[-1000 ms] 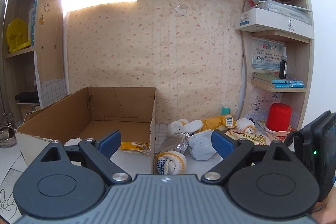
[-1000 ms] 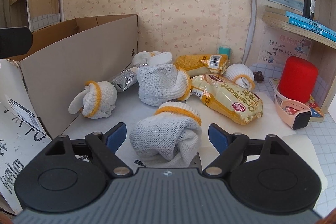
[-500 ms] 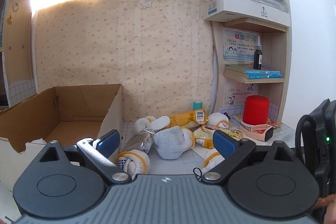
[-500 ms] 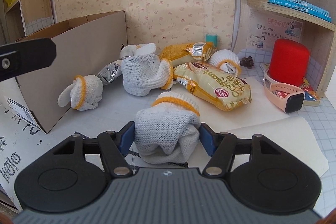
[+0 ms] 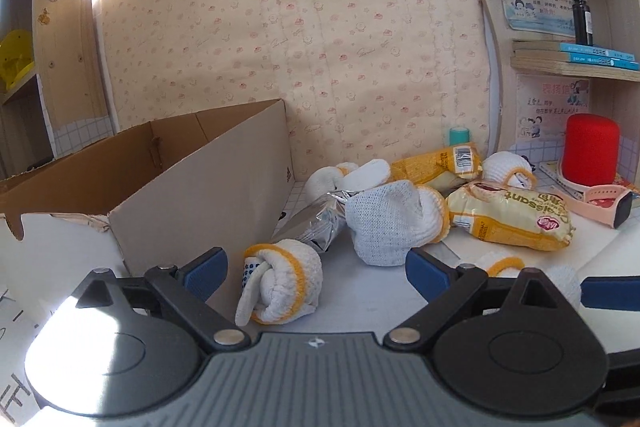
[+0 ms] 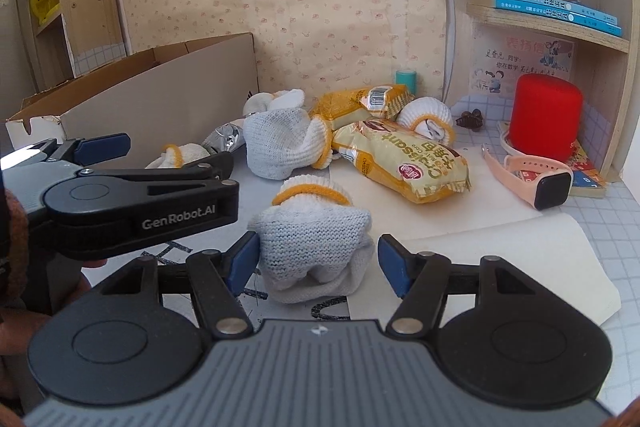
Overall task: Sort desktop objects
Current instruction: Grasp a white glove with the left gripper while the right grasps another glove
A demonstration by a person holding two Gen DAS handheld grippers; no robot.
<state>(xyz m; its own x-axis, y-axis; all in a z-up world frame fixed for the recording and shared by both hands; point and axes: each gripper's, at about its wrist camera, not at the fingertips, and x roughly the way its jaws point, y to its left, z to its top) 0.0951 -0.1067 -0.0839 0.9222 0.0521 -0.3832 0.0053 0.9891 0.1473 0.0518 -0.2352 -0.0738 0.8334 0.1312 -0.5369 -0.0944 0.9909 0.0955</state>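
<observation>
White knitted gloves with yellow cuffs lie rolled up on the desk beside an open cardboard box (image 5: 192, 195). My left gripper (image 5: 316, 269) is open, its blue pads on either side of a small rolled glove (image 5: 282, 277). My right gripper (image 6: 314, 259) stands around another rolled glove (image 6: 312, 233); the left pad touches it and a small gap shows at the right pad. A larger glove (image 5: 394, 223) (image 6: 284, 143), a silver foil packet (image 5: 316, 223) and two yellow croissant packs (image 6: 400, 155) (image 6: 360, 103) lie behind.
A red cylinder (image 6: 548, 117) and a pink smartwatch (image 6: 536, 175) sit at the right under shelves with books. A white sheet of paper (image 6: 500, 247) lies on the desk. The left gripper's body (image 6: 140, 203) shows at the left of the right wrist view.
My left gripper has swung right and down from the box to the small rolled glove. My right gripper closed in on its glove, then its right pad drew slightly off.
</observation>
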